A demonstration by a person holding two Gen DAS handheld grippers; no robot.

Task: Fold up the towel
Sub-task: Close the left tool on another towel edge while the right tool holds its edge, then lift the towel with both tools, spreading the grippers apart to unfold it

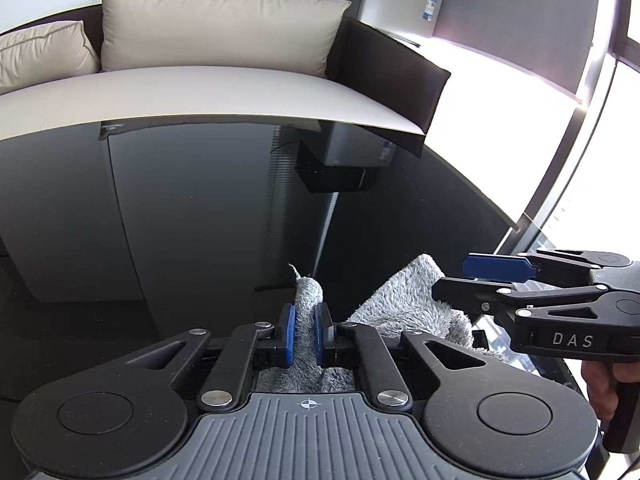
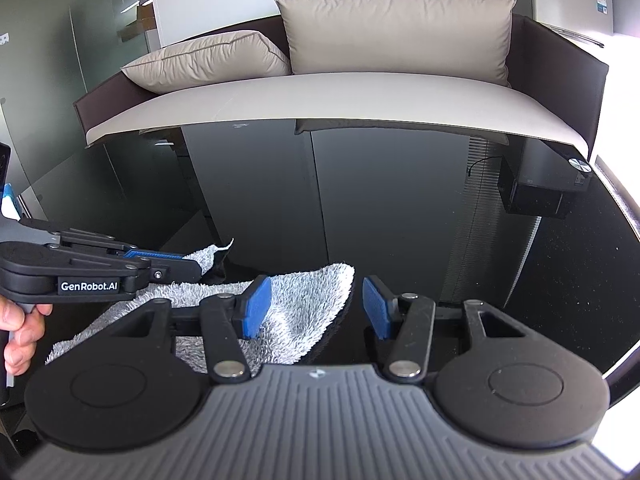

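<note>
Nearest the cameras, on the glossy black tabletop (image 2: 400, 208) close to its front edge, lies the grey fluffy towel (image 2: 304, 320), rumpled rather than flat, with the left gripper (image 1: 305, 334) clenched on a bunched corner that stands up between its blue fingers (image 1: 287, 334), and the right gripper (image 2: 316, 308) spread wide and empty, poised over the towel's rounded far corner. Judged as an early stage: one corner gripped, the other not yet taken, no crisp fold or squared edges visible. Farther back, only a beige sofa (image 2: 340, 96) with cushions
</note>
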